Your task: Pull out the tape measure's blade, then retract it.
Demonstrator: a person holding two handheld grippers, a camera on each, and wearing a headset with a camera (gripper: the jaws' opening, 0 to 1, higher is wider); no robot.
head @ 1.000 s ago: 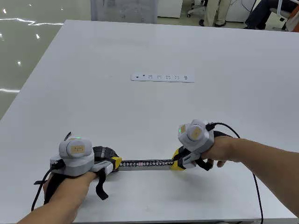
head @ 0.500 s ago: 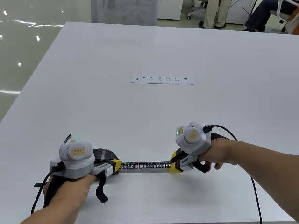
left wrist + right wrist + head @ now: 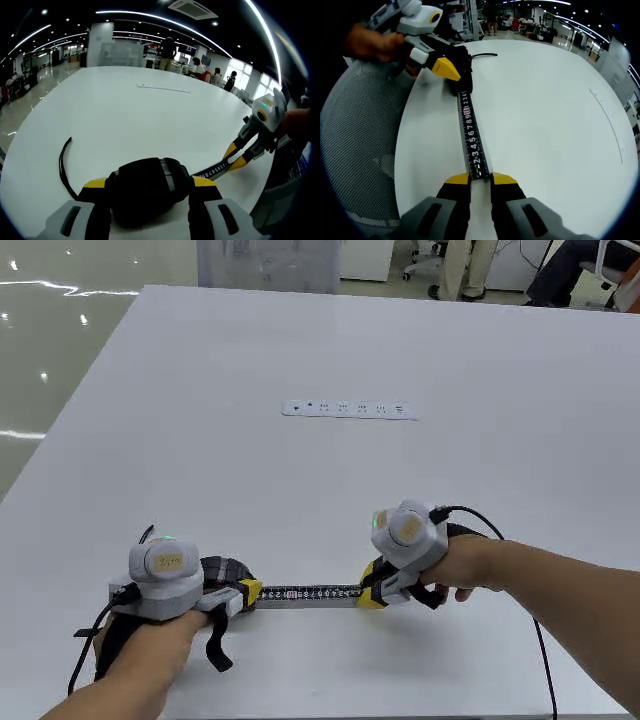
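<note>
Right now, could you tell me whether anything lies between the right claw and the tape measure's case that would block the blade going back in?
Nothing visible does: the blade runs bare over the table from the right claw to the case.

bright overhead ceiling lights glare off the white table (image 3: pixel 300 350); gripper views bend at the edges.

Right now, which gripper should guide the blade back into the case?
Right. The right gripper is shut on the blade at its tip, in line with it; the left gripper is clamped on the case.
</note>
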